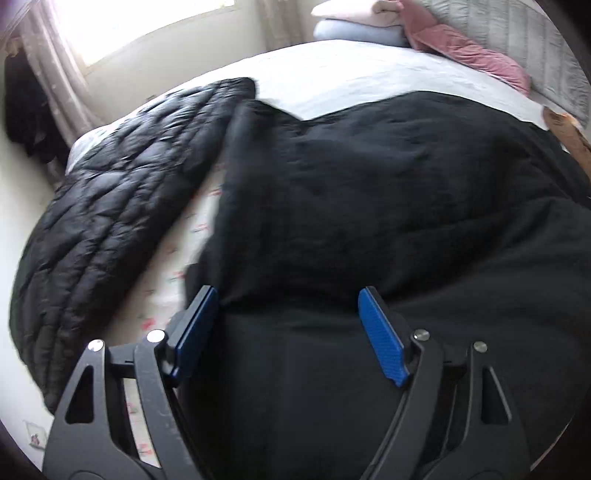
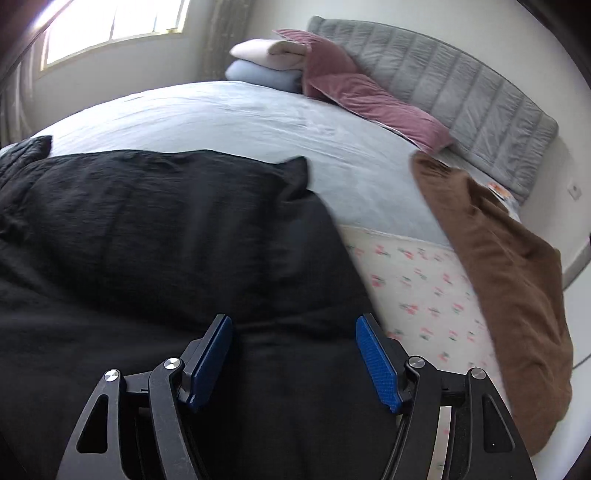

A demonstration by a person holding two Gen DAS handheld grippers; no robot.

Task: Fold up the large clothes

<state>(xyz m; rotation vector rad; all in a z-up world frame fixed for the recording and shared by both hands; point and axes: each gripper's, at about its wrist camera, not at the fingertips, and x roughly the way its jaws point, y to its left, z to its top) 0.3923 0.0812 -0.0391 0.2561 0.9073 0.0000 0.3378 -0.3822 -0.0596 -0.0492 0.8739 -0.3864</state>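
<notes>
A big black garment (image 1: 369, 192) lies spread on the bed (image 2: 221, 114), soft, limp and likely bulky; both grippers' fingers (image 1: 382, 338) gape wide and empty above its near fold, the best hold.

Bare sheet (image 2: 240, 122) lies open beyond the black garment (image 2: 166, 229); a quilted jacket (image 1: 122, 206) and brown cloth (image 2: 509, 280) flank it.

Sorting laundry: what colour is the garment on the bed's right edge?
Brown garment, clearest in the right wrist view.

Daylight from blown-out window (image 2: 110, 26) — glare upper left, motion blur, fisheye bending, dark vignetted corners.
</notes>
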